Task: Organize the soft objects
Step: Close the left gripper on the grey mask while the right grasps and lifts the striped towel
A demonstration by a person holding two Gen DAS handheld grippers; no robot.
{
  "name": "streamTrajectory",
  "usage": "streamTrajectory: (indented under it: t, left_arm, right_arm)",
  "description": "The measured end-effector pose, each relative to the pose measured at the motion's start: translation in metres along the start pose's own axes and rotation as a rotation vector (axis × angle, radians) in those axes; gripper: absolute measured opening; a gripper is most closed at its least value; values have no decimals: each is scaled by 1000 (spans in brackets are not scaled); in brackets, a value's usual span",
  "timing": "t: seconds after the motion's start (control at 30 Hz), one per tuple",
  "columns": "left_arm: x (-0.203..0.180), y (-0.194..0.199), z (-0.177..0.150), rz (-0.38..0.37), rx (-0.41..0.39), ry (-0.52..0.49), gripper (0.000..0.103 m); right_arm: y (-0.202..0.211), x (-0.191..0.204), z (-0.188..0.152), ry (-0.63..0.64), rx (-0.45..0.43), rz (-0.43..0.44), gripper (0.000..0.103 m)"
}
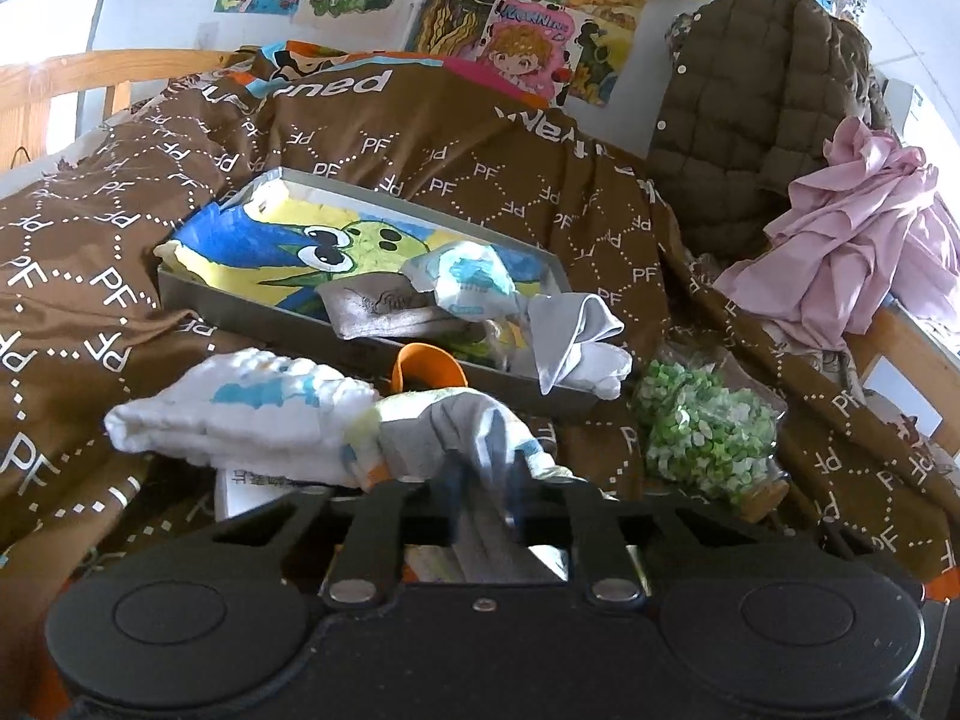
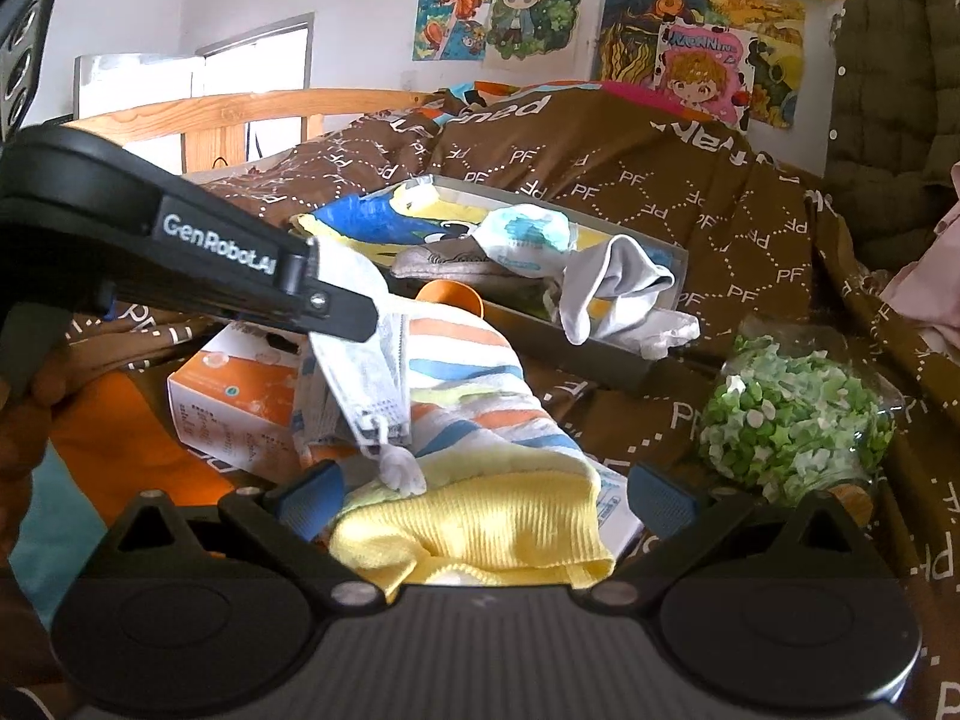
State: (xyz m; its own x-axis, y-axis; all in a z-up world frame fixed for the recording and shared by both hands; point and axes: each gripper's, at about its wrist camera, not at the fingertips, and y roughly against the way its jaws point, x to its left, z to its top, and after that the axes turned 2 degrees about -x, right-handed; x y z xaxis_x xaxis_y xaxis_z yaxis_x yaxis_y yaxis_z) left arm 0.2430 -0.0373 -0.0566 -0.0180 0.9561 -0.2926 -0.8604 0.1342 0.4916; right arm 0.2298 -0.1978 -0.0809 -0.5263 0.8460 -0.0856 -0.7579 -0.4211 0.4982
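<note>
Pinching face mask (image 2: 366, 378), left hand-held gripper (image 2: 372, 324)

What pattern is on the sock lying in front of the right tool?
The sock has orange, blue and pale yellow stripes on white, with a yellow ribbed cuff; clearest in the right wrist view.

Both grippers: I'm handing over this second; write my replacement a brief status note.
Left gripper: shut on a white face mask, which hangs over the striped sock.
Right gripper: open, with the sock's yellow cuff between its fingers, not pinched.
Done: the grey tray on the bed holds several socks and cloths.
Left: the mask and striped sock are not yet in the tray.
</note>
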Motion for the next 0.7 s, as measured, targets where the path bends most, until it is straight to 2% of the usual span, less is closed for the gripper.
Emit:
streamTrajectory:
  t: [0.13, 0.3, 0.6, 0.7]
  left_arm:
    - [6, 6, 1, -12, -22, 19, 4]
    - [11, 22, 6, -14, -72, 20, 2]
    - [20, 38, 9, -8, -100, 26, 2]
    - [23, 43, 10, -10, -114, 30, 2]
  right_arm:
    - [-5, -1, -1, -23, 6, 5, 103]
    - [-10, 0, -2, -31, 13, 11, 103]
    - [-19, 8, -3, -8, 7, 8, 102]
    - [-18, 9, -2, -10, 0, 10, 99]
